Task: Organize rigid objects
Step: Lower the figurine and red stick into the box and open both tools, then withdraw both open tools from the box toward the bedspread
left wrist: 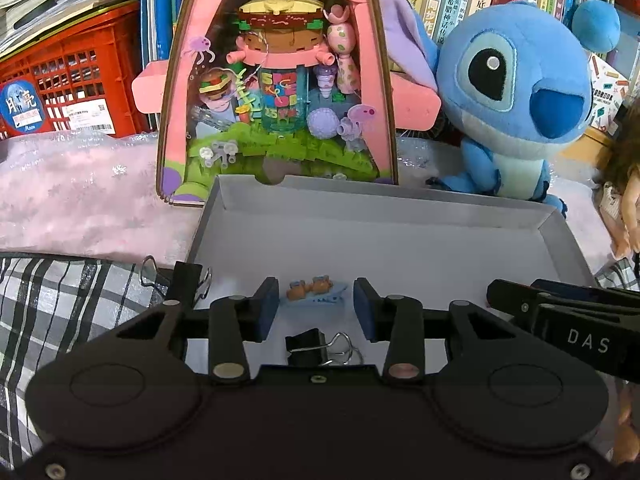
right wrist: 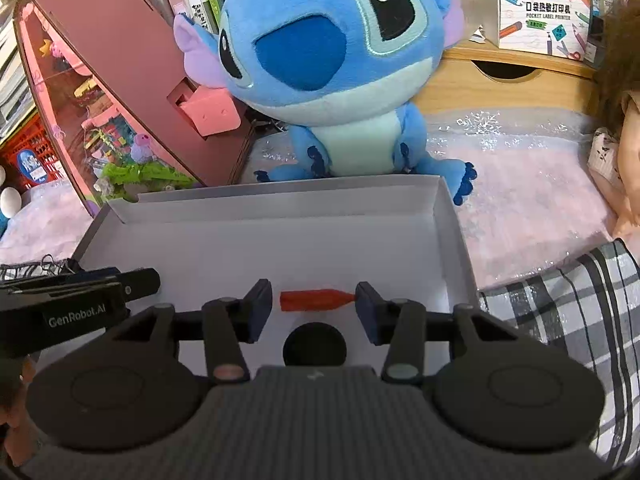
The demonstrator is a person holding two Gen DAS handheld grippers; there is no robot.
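Note:
A shallow white box (left wrist: 400, 216) lies open on the bed; it also shows in the right wrist view (right wrist: 280, 208). My left gripper (left wrist: 316, 304) is open over the box's near left part, around a small blue-and-orange bear charm (left wrist: 310, 289). A black binder clip (left wrist: 316, 346) lies just below it, and another binder clip (left wrist: 188, 276) sits on the box's left rim. My right gripper (right wrist: 316, 304) is open, its jaws either side of a small red bottle-shaped piece (right wrist: 316, 300) lying in the box. A black round disc (right wrist: 314, 344) lies under it.
A pink toy display case (left wrist: 276, 80) and a blue plush toy (left wrist: 516, 96) stand behind the box, with books and a red crate (left wrist: 68, 72) further back. A doll (left wrist: 624, 200) is at the right. Plaid fabric (left wrist: 60, 300) flanks the box.

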